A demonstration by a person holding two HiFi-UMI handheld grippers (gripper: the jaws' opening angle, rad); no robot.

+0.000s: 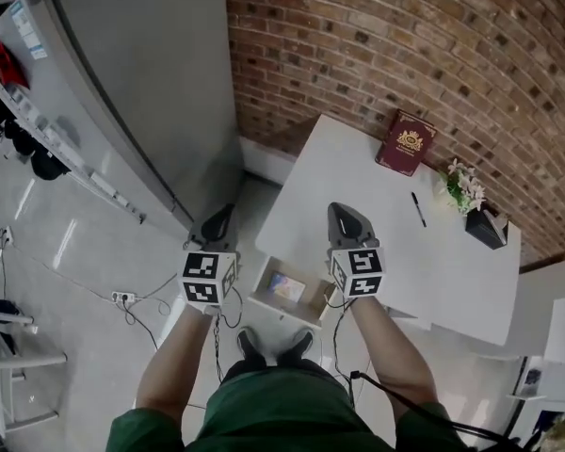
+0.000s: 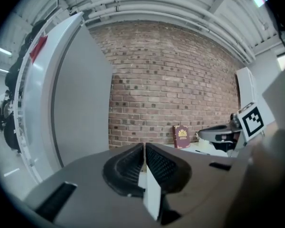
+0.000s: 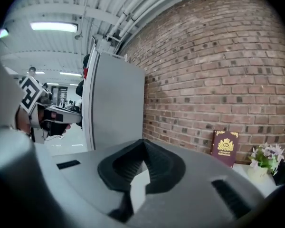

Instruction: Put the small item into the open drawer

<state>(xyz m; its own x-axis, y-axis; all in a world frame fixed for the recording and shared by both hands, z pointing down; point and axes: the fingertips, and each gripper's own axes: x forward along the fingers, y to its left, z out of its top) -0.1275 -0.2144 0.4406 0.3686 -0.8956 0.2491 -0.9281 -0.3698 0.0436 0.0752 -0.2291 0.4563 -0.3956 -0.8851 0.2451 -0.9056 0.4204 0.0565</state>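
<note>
Job looks done
Small item [image 1: 286, 287] lies in the open drawer [image 1: 262, 288]; left gripper [image 1: 220, 215] and right gripper [image 1: 345, 211] are closed, holding nothing

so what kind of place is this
Probably an office or lab-style workspace: a bare brick wall, a white desk with a book and pen, and exposed ceiling pipes.

Item [image 1: 285, 288] in drawer [image 1: 292, 312] too small to identify (1 patch).
</note>
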